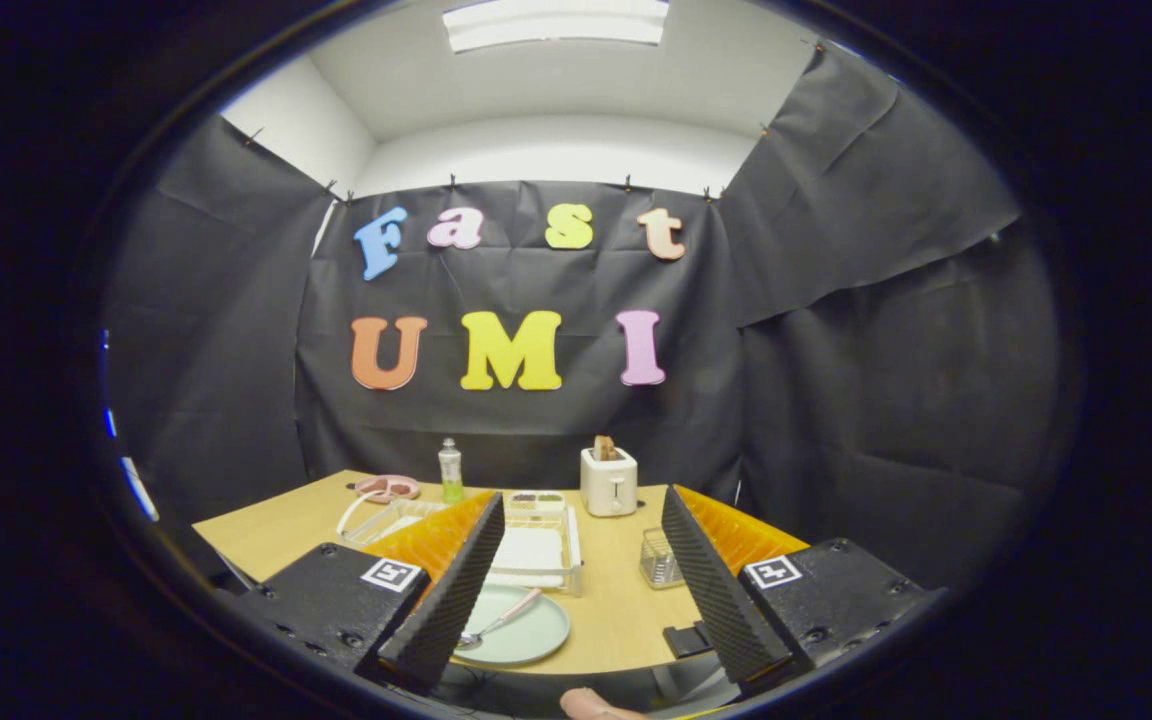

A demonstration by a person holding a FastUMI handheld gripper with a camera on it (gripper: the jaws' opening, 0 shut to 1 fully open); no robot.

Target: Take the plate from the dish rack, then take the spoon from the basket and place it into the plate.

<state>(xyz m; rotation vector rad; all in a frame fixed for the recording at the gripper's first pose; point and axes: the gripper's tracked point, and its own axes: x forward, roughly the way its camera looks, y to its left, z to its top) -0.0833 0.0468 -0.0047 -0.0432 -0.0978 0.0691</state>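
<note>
Between the two fingers, down near the table's front edge, the pale green plate [521, 632] is seen lying flat on the wooden table [626, 610], partly tucked behind the left finger. The spoon [498, 622] is laid inside it, pinkish handle pointing up toward the rack and the metal bowl end resting close to the left finger's tip. The gripper [586, 600] is held spread wide, nothing pinched, fingers well apart and raised above the tabletop, so both plate and spoon are left untouched. Just beyond the plate, the white dish rack [536, 555] is parked, and something flat and white is seen inside it, though what exactly can't be told. A small clear wire basket [658, 560] is set to the right of the rack, just beside the right finger, and its contents can't be made out. Further back, a white toaster [608, 480] is stood with a slice of bread poking up from its slot. A clear bottle with green liquid [450, 472] is placed left of that, and a pink dish [388, 488] is spotted near the far left corner. A small tray [534, 497] with dark bits is sat behind the rack.
</note>
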